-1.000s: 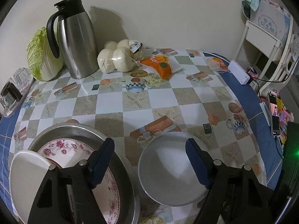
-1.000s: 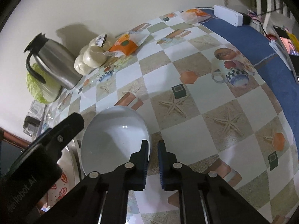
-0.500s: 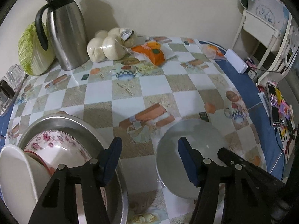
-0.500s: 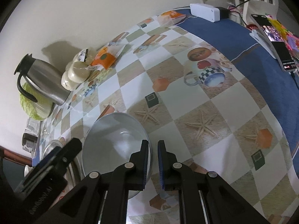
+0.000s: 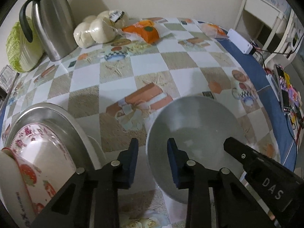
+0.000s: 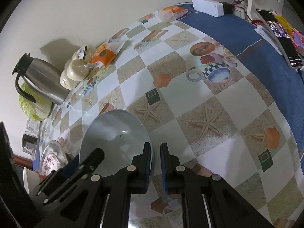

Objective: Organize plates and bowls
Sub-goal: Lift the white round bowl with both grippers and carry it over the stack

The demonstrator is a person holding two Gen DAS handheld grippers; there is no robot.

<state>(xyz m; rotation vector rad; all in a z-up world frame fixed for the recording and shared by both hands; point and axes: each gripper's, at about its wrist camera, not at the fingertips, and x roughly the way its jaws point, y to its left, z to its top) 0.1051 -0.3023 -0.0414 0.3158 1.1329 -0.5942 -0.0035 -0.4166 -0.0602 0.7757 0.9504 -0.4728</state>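
Left wrist view: left gripper (image 5: 152, 150) was closing astride the grey bowl (image 5: 197, 133) rim; right gripper (image 6: 156, 156) pinched its right rim.

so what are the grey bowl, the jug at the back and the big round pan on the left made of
Grey bowl: likely glazed ceramic, perhaps melamine; smooth with soft highlights.
Jug: brushed stainless steel, from its dull streaky shine; black lid and handle look plastic.
Round pan: thin shiny metal, probably steel or aluminium, with a mirror-like rim.
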